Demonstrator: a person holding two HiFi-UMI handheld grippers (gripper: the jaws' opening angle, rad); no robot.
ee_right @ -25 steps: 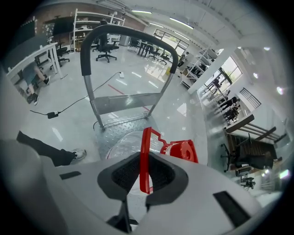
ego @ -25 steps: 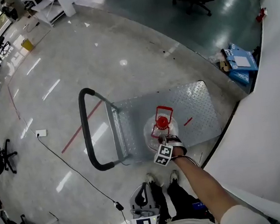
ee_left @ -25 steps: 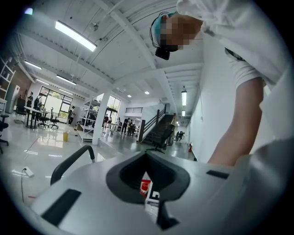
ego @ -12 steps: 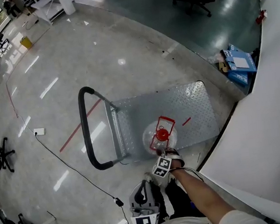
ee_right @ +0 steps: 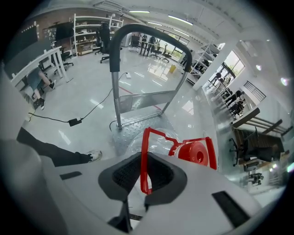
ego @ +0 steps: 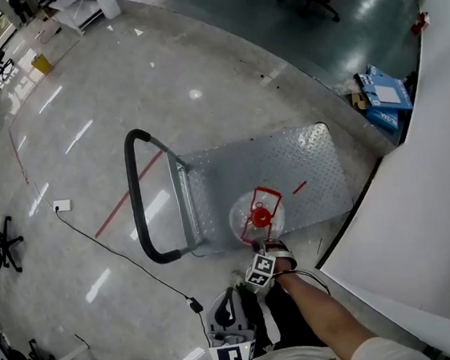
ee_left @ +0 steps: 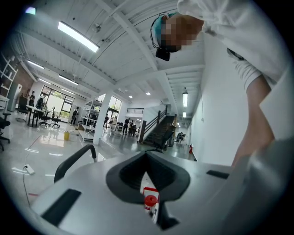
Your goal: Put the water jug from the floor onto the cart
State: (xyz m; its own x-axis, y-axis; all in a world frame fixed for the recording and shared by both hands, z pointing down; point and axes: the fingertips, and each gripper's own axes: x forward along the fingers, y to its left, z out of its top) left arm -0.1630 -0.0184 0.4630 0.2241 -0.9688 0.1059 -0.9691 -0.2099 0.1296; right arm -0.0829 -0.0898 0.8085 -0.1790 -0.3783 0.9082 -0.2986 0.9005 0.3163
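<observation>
Water jug (ego: 255, 214): clear body, red cap, red carry handle. Head view: it is upright at the near edge of the cart (ego: 311, 157) deck, towards the push bar (ego: 137, 201) end. Whether its base bears on the plate cannot be told. The right gripper (ego: 264, 243) is directly above it, pointing steeply down. The left gripper (ego: 235, 301) is well back by the person's body, so the right is much the nearer. Left gripper view: jaws together, nothing between them, with the jug's red cap (ee_left: 150, 200) glimpsed beyond. Right gripper view: the jaws, just now closing, clamp one bar of the red handle (ee_right: 144, 156). The bar runs lengthwise through the grip and the jug hangs below. Diamond plate lies beneath and ahead, so any further setting-in is judged to run away from the person.
</observation>
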